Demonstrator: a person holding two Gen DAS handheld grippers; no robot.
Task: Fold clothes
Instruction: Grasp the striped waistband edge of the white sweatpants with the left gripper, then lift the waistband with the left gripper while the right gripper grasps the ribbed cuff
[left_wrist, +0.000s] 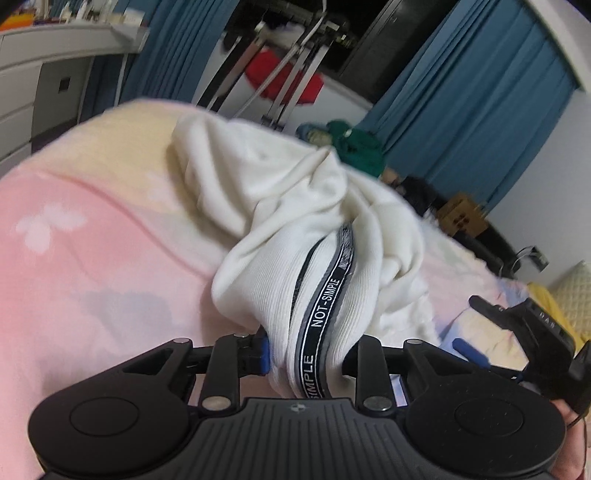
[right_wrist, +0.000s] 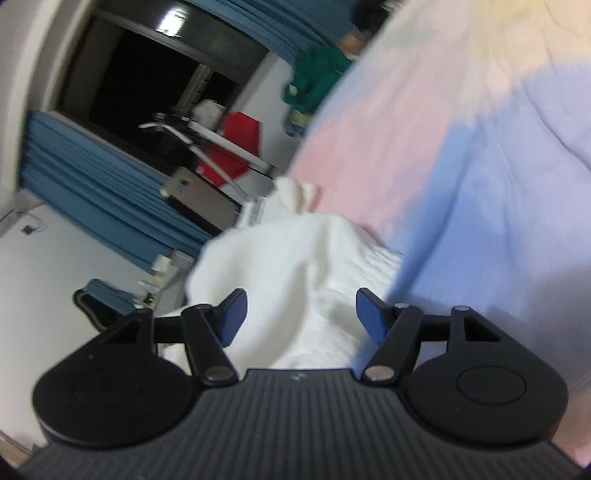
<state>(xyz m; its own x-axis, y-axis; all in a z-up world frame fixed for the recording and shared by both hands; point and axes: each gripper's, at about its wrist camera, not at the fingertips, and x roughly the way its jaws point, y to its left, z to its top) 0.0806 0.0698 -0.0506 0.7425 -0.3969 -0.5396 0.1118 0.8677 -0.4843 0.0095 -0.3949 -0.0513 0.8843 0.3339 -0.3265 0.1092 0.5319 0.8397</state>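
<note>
Left gripper (left_wrist: 306, 350) clamped on white garment's (left_wrist: 295, 206) ribbed, black-banded edge, bunched over pastel bedspread (left_wrist: 92, 240); right gripper (right_wrist: 301, 314) spread wide, cloth between unpressed blue pads (right_wrist: 232, 317).

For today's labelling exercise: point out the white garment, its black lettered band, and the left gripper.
white garment (left_wrist: 266, 184), left wrist view, bunched upper folds.
black lettered band (left_wrist: 325, 306), left wrist view, printed strip.
left gripper (left_wrist: 306, 354), left wrist view, between fingertips.

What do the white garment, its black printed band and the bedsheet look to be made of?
White garment: soft matte knit, probably cotton; fine ribbing near the left gripper. Black printed band: smoother woven tape with white lettering. Bedsheet: matte pastel fabric, possibly brushed; blur hides the weave.
</note>
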